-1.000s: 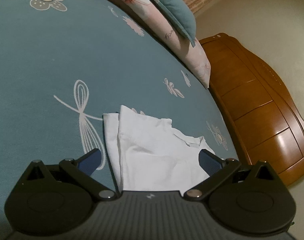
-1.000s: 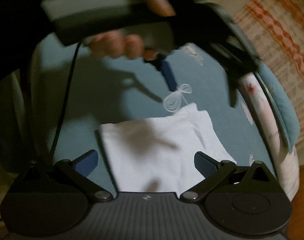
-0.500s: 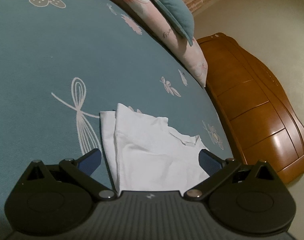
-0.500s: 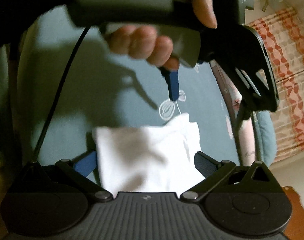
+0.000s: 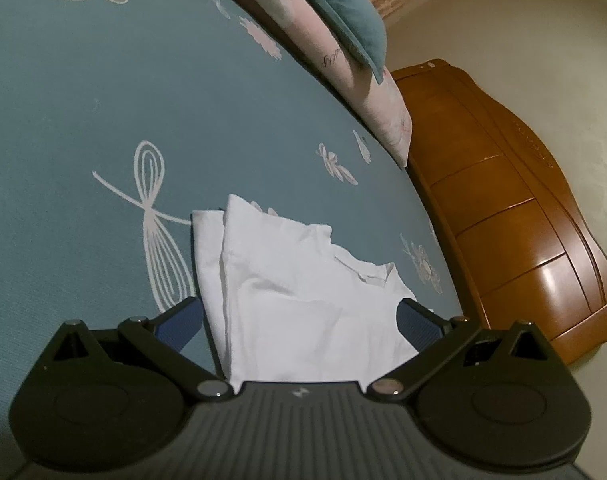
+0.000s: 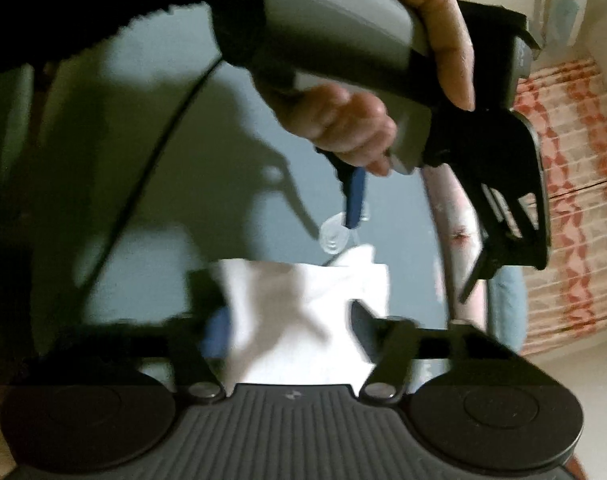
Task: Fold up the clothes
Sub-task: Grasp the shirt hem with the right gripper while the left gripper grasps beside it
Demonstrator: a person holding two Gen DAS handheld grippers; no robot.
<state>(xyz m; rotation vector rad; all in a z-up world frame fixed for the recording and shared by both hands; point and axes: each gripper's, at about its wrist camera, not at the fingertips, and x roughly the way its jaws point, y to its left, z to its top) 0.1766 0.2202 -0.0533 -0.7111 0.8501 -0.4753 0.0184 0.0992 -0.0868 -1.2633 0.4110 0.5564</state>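
Observation:
A folded white garment [image 5: 287, 264] lies on the teal flowered bedsheet [image 5: 103, 120]. My left gripper [image 5: 297, 304] is open, one finger on each side of the garment's near end. In the right wrist view the same garment [image 6: 303, 280] lies between the blurred fingers of my right gripper [image 6: 289, 320]. Its jaws are closing around the cloth, and I see no pinch on it. A hand [image 6: 351, 128] holds the left gripper above the garment's far edge, where one blue pad [image 6: 355, 200] shows.
Pink and teal pillows [image 5: 343, 40] lie along the bed's far side. A wooden bed frame [image 5: 523, 240] curves along the right. A black cable [image 6: 143, 184] hangs from the left gripper over the sheet. A patterned curtain [image 6: 575, 200] is at the right.
The right gripper's jaws have narrowed from wide open and now blur around the white cloth. The right view has rolled and moved closer. The left gripper has stayed put.

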